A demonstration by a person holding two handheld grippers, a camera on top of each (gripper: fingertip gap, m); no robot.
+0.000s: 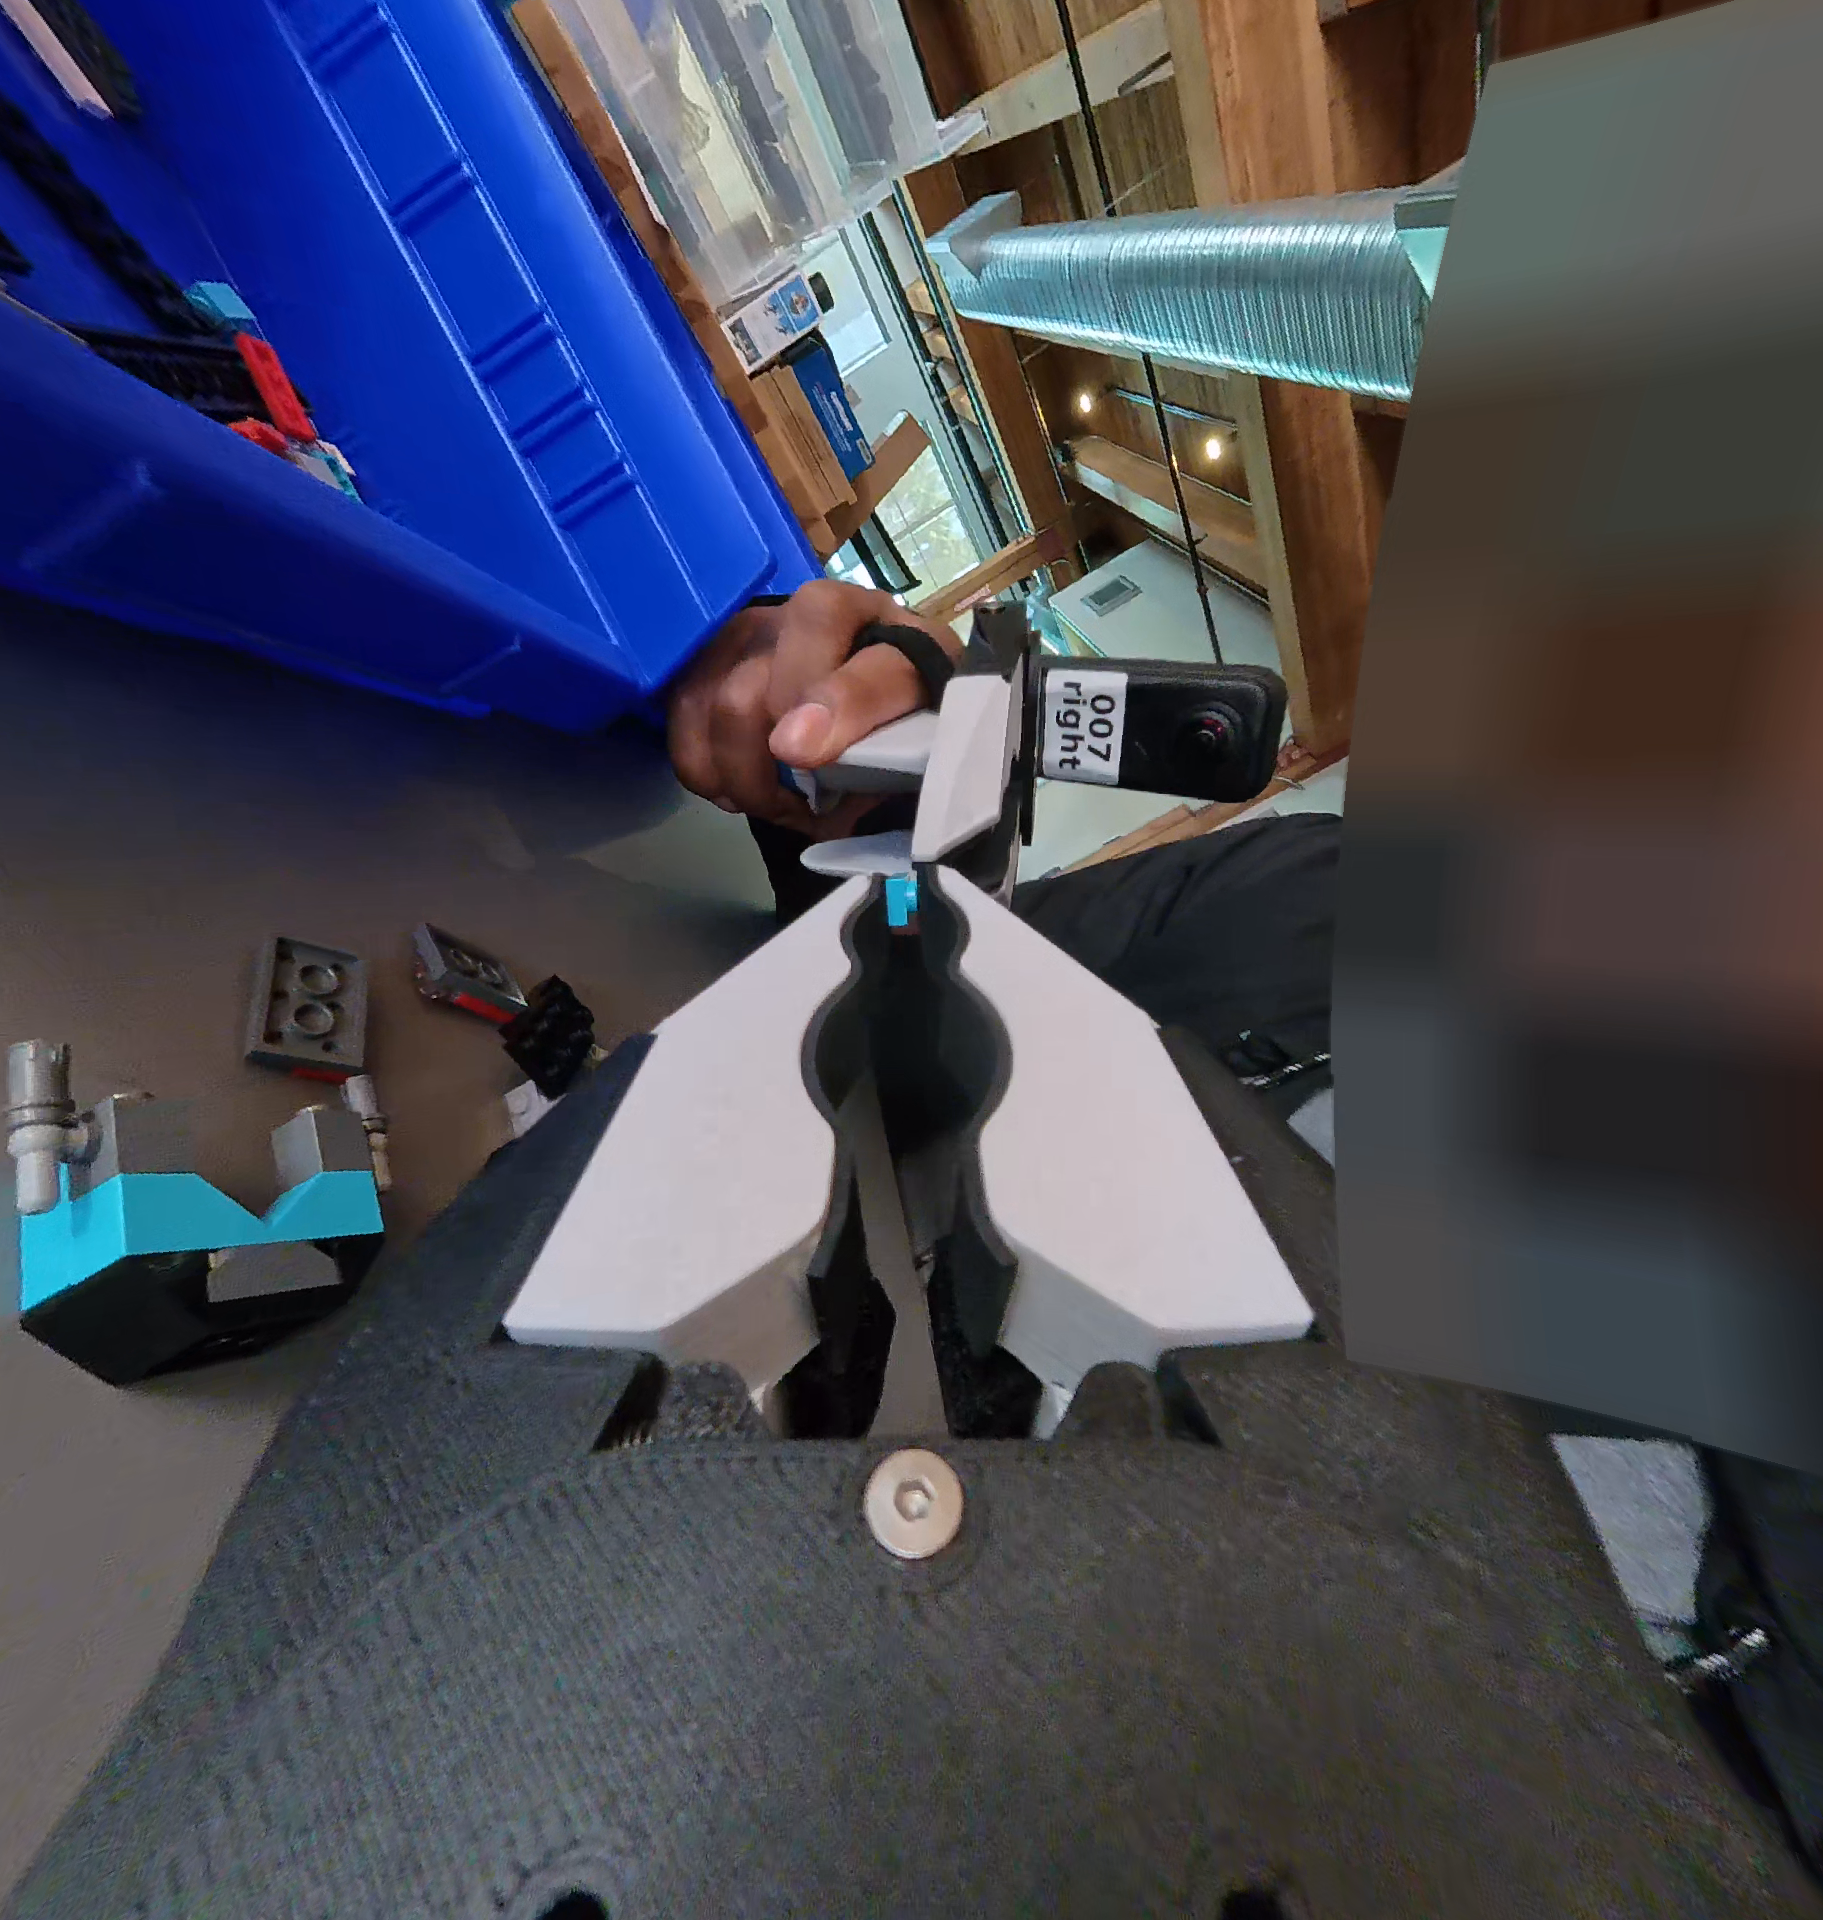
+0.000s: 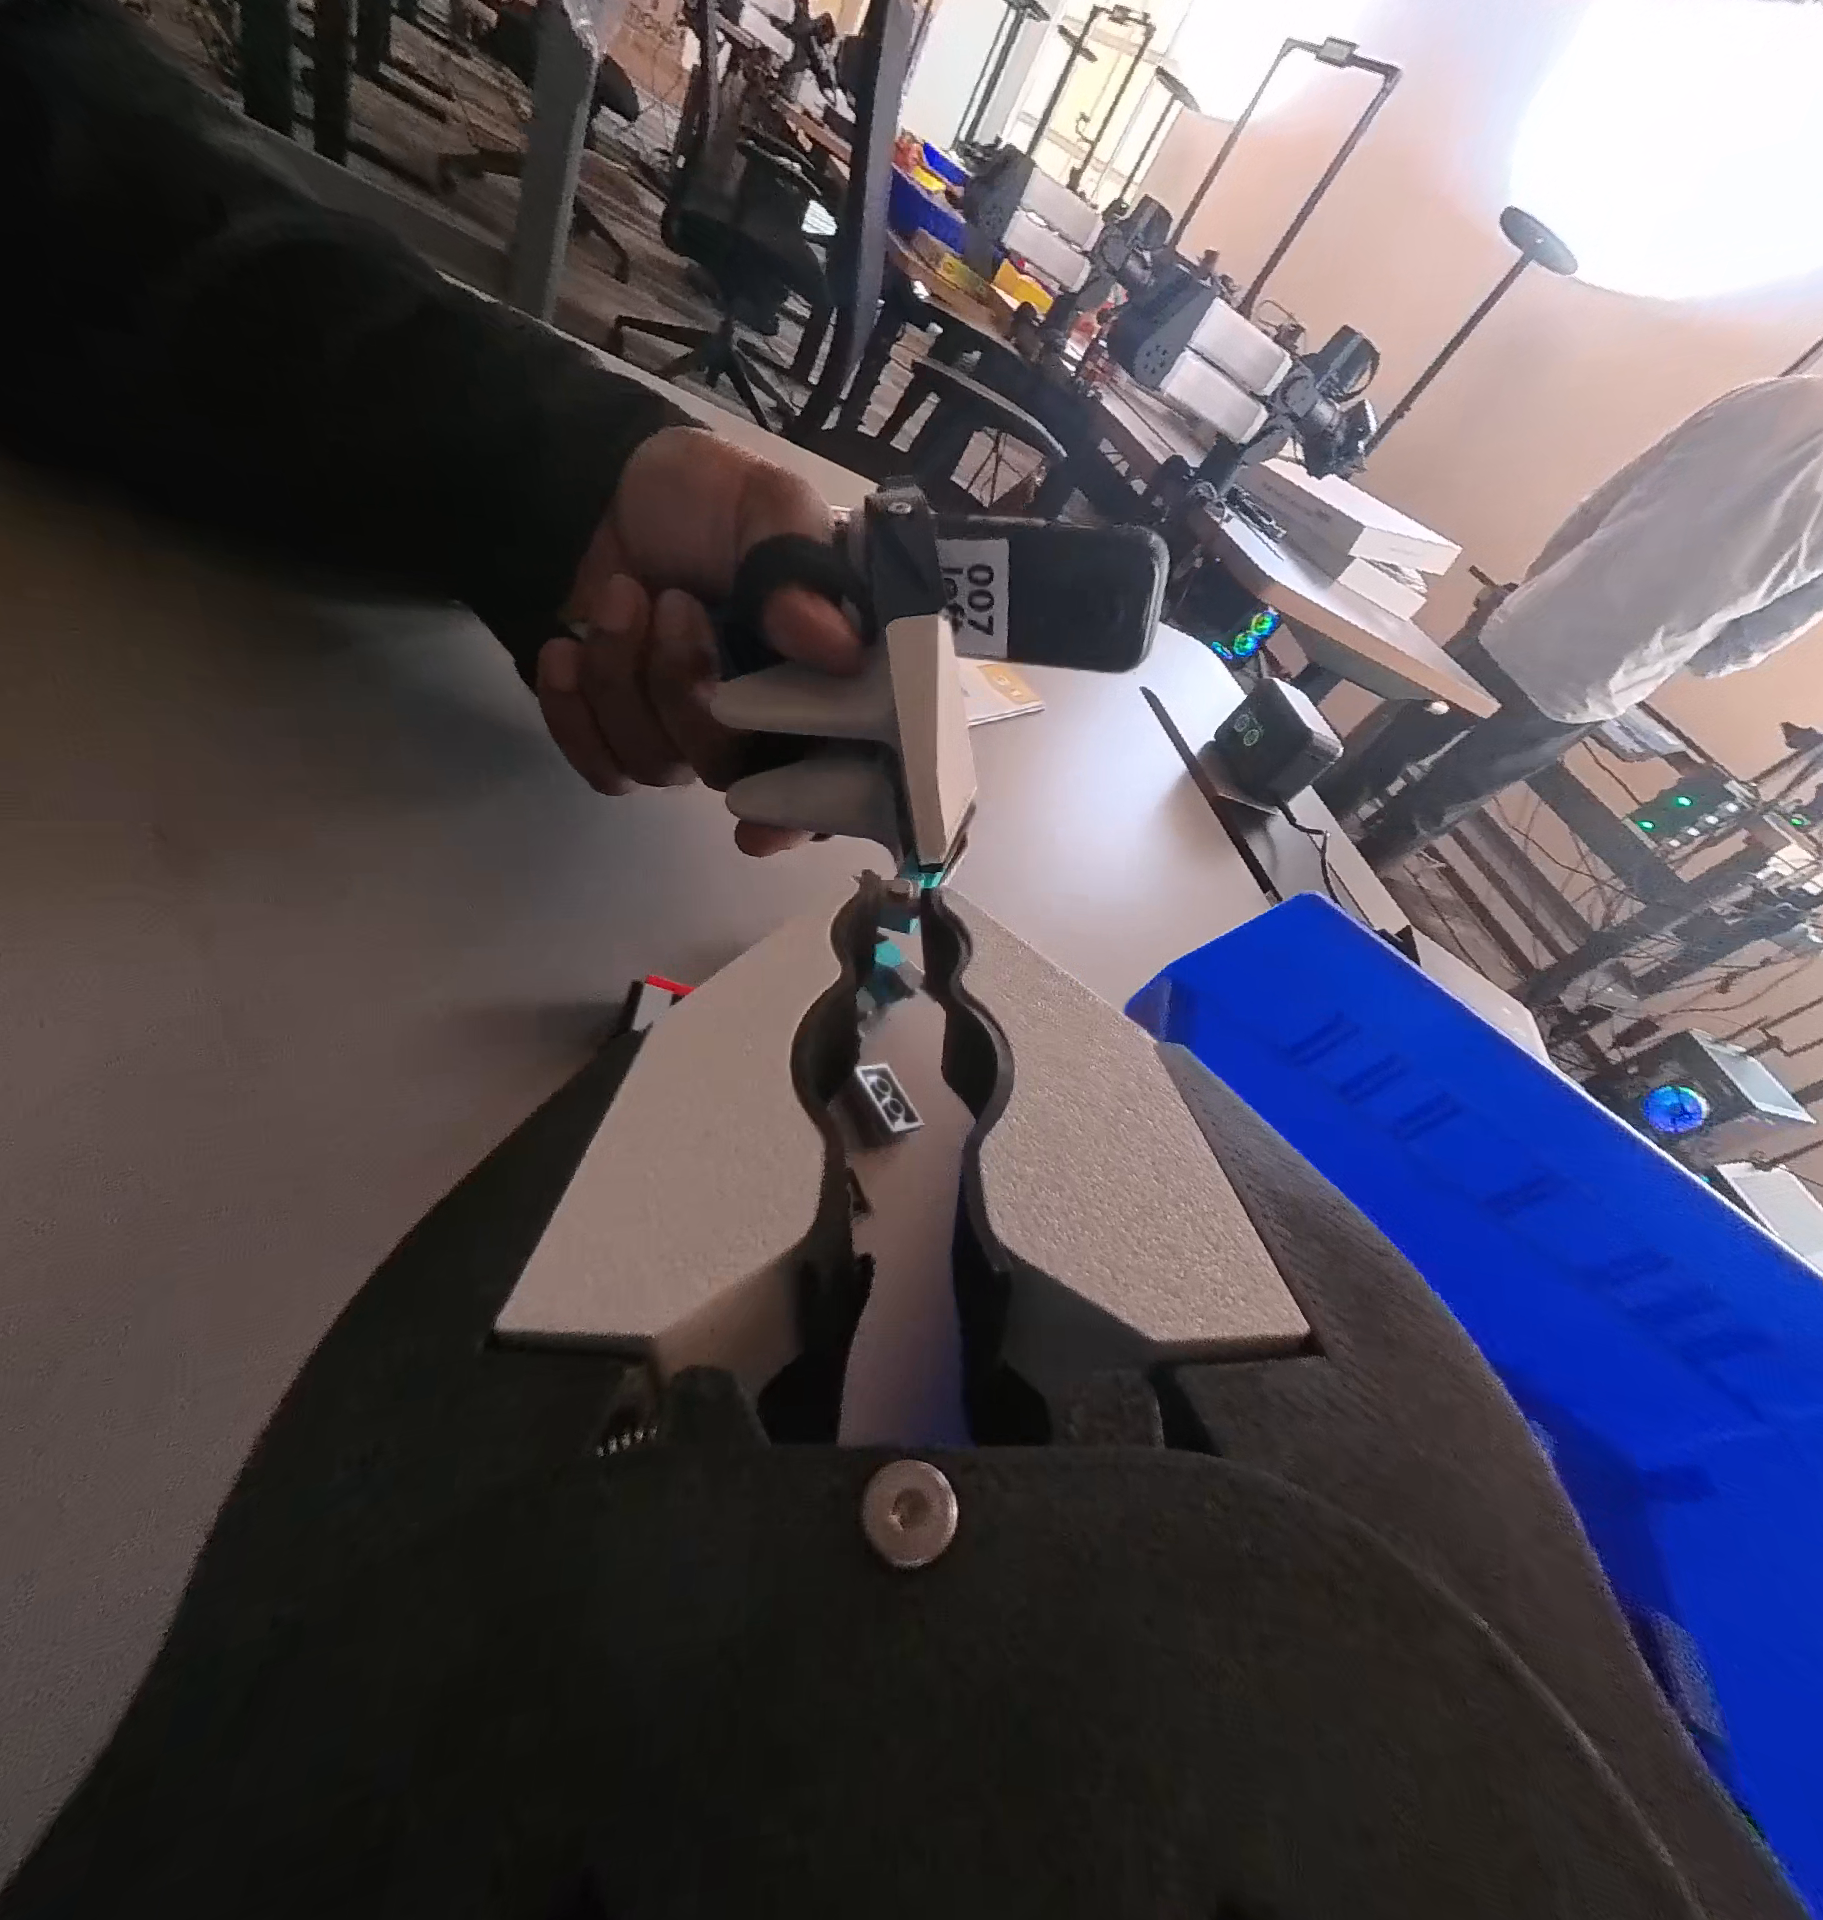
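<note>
- Left gripper [image 1: 899, 896], tips pinched on a small turquoise plastic brick [image 1: 898, 902], meets the right gripper [image 2: 894, 902] tip to tip above the grey tabletop [image 1: 107, 914].
- Right gripper clamps the same small piece, apparently bracing it from the opposite side.
- Loose grey plates [image 1: 307, 1006] lie near the big blue plastic bin [image 1: 419, 343].

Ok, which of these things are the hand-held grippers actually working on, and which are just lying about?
In hand:
- small blue brick piece, pinched tip to tip by the left hand-held gripper and the right hand-held gripper

Lying about on the table:
- grey plate
- grey plate with red edge
- black piece
- blue-and-black block build
- blue bin
</note>
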